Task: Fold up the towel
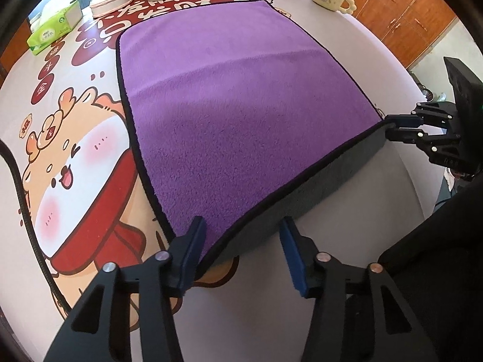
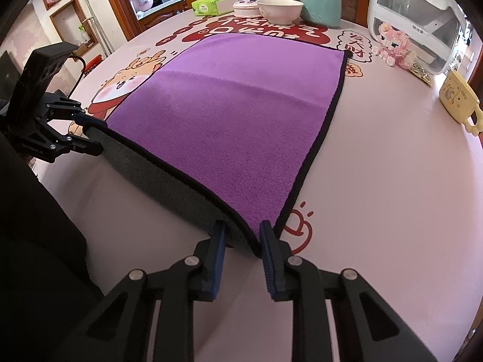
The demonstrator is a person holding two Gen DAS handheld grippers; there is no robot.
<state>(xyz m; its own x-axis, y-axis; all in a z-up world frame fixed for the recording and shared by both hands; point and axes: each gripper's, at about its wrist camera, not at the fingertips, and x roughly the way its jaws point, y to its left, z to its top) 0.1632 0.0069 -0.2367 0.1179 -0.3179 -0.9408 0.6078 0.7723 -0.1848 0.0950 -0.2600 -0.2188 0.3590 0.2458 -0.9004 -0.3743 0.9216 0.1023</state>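
A purple towel (image 1: 241, 105) with a black hem and grey underside lies spread on the table; it also shows in the right wrist view (image 2: 235, 114). Its near edge is lifted off the table, so the grey underside shows. My left gripper (image 1: 241, 241) has its jaws apart around the near left corner, the hem running between the fingers. My right gripper (image 2: 241, 241) has its jaws narrowly apart around the near right corner, and the hem passes between them. In the left wrist view the right gripper (image 1: 392, 126) looks clamped on that corner.
A cartoon-printed tablecloth (image 1: 75, 166) covers the round table. At the far side stand a bowl (image 2: 279, 9), a green tissue pack (image 1: 54, 27), a teal container (image 2: 321, 3), a pink toy (image 2: 392, 43) and a yellow mug (image 2: 459, 99).
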